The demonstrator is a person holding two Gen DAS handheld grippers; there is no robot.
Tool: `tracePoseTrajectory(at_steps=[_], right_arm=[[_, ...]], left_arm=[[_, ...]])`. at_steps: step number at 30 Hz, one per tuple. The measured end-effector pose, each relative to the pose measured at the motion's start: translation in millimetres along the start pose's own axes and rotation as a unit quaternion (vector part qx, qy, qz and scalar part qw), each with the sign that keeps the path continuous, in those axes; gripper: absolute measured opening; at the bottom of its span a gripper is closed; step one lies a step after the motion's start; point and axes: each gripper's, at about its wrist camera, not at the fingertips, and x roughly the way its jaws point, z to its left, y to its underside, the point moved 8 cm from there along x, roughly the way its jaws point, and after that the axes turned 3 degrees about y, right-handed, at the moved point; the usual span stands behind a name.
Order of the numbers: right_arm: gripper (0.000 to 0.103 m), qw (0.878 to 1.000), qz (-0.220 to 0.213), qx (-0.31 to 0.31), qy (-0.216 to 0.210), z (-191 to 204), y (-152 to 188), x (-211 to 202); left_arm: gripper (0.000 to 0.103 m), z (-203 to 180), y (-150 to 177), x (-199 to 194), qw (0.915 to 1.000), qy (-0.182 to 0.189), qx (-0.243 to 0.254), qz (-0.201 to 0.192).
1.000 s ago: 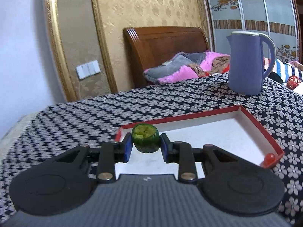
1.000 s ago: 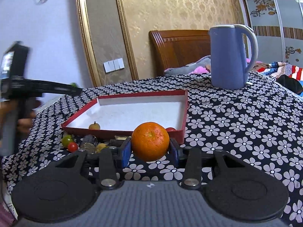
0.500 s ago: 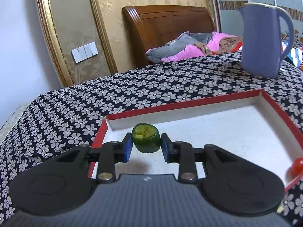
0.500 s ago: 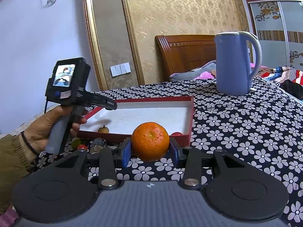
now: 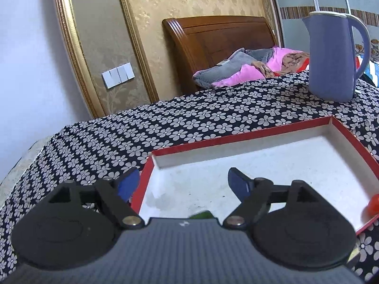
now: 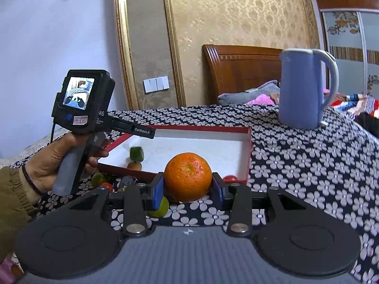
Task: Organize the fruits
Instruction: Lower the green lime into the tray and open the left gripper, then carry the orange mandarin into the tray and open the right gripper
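You have an orange fruit point(image 6: 187, 176) at lower centre of the right wrist view, between blue pads point(image 6: 158, 190). The tray point(image 6: 248, 151) shows a red rim and white floor; a green fruit point(image 6: 136, 154) sits at its left. The cloth point(image 6: 296, 165) is black with white flowers. The kettle point(image 5: 331, 56), upper right, is lavender-blue. A red fruit point(image 5: 373, 204) lies at the right edge of the left wrist view.
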Motion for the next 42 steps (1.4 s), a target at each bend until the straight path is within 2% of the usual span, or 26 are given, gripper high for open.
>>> tracePoseTrajectory(at_steps=[6, 9, 12, 17, 25, 35, 42], right_arm=[[0.041, 1.000, 0.001, -0.019, 0.001, 0, -22, 18], [0.041, 1.000, 0.007, -0.028, 0.005, -2, -30, 31], [0.041, 0.999, 0.012, -0.036, 0.012, -1, -36, 46], [0.041, 0.999, 0.037, -0.016, -0.002, -4, -41, 74], [0.041, 0.997, 0.069, -0.018, 0.027, -16, -50, 124], [0.041, 0.991, 0.111, -0.024, 0.072, -33, -49, 183], [0.041, 0.985, 0.137, -0.032, 0.099, -39, -40, 209]], left_arm=[[0.081, 25, 12, -29, 0.9994, -0.020, -0.029, -0.002], [0.088, 44, 23, -50, 0.9982, -0.037, -0.045, -0.015], [0.091, 60, 36, -68, 0.9966, -0.054, -0.059, -0.023], [0.092, 77, 58, -82, 0.9952, -0.034, -0.091, -0.017], [0.097, 97, 81, -88, 0.9913, -0.046, -0.123, -0.005], [0.103, 105, 94, -90, 0.9904, -0.059, -0.125, -0.002], [0.103, 110, 97, -92, 0.9894, -0.059, -0.133, 0.000]])
